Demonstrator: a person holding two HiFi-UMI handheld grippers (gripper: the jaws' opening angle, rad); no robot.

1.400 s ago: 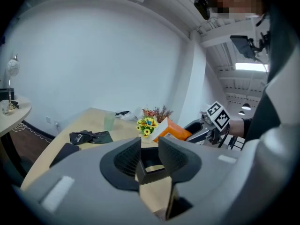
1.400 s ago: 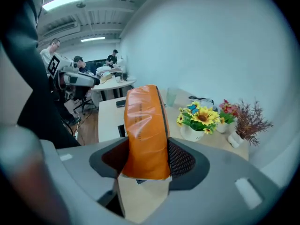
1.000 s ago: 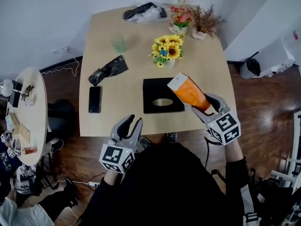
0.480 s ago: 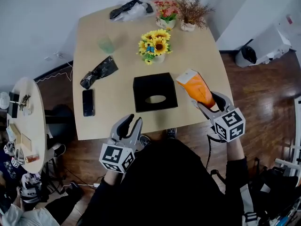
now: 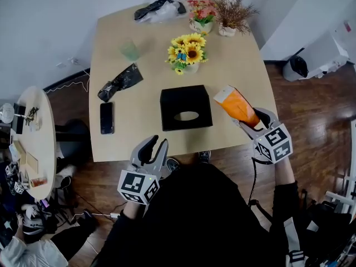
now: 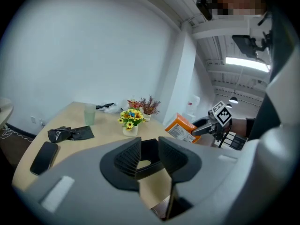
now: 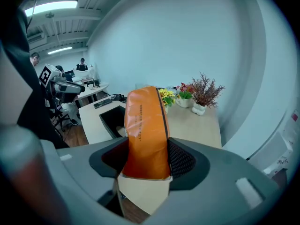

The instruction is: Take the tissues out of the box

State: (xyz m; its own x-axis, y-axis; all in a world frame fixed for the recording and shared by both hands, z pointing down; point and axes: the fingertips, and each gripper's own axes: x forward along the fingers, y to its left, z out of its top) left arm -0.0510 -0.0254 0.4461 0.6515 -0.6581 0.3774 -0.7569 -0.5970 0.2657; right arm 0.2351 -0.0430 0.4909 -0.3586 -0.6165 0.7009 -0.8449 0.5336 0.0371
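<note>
A black tissue box (image 5: 186,107) with an oval slot stands near the table's front edge. To its right, over the table's front right corner, my right gripper (image 5: 250,120) is shut on an orange tissue pack (image 5: 236,104). In the right gripper view the orange pack (image 7: 145,130) stands upright between the pads, with the black box (image 7: 112,118) behind it to the left. My left gripper (image 5: 153,148) hangs just off the front edge, left of the box. It is open by a narrow gap, with nothing in it. In the left gripper view the box (image 6: 151,149) shows through that gap.
On the table lie a phone (image 5: 107,117) and a black bag (image 5: 120,82) at the left, a green cup (image 5: 130,50), a sunflower vase (image 5: 188,53) behind the box, and two plant pots (image 5: 217,18) at the back. A round side table (image 5: 33,138) stands at the left.
My right gripper has carried the orange pack to the right and down, from over the box's right edge to beside it. The left gripper has stayed where it was.
</note>
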